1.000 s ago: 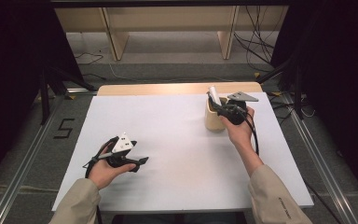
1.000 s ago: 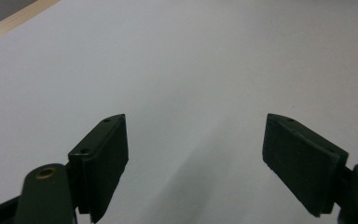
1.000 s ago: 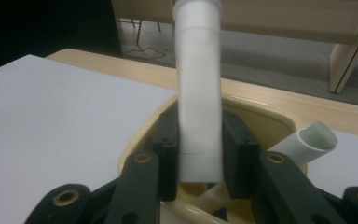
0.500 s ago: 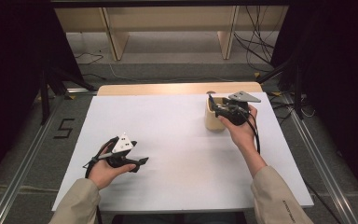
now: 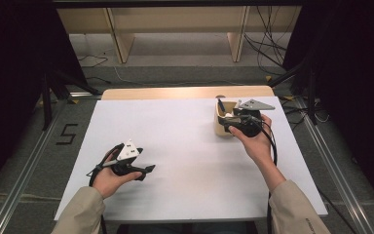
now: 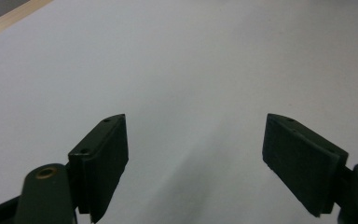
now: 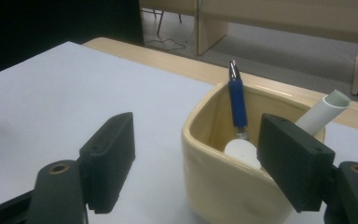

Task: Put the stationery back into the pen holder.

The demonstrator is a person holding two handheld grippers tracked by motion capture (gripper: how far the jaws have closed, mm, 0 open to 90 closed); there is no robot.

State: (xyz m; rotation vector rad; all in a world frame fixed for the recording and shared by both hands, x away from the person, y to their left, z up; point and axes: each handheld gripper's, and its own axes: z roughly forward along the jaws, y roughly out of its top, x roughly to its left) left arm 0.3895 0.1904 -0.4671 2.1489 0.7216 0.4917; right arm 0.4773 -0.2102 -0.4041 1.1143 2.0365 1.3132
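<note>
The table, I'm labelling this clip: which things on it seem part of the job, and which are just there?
Likely part of the job:
cup
blue pen standing in the cup
white tube leaning in the cup
right hand-held gripper, open at the cup

Just there:
left hand-held gripper, open over bare table

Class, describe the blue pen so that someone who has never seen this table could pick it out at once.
Start at the white table and find the cream cup on its far right side, by the right gripper. Inside it, the blue pen leans upright against the far rim. Its dark blue barrel and metal tip set it apart from the white tube beside it.
</note>
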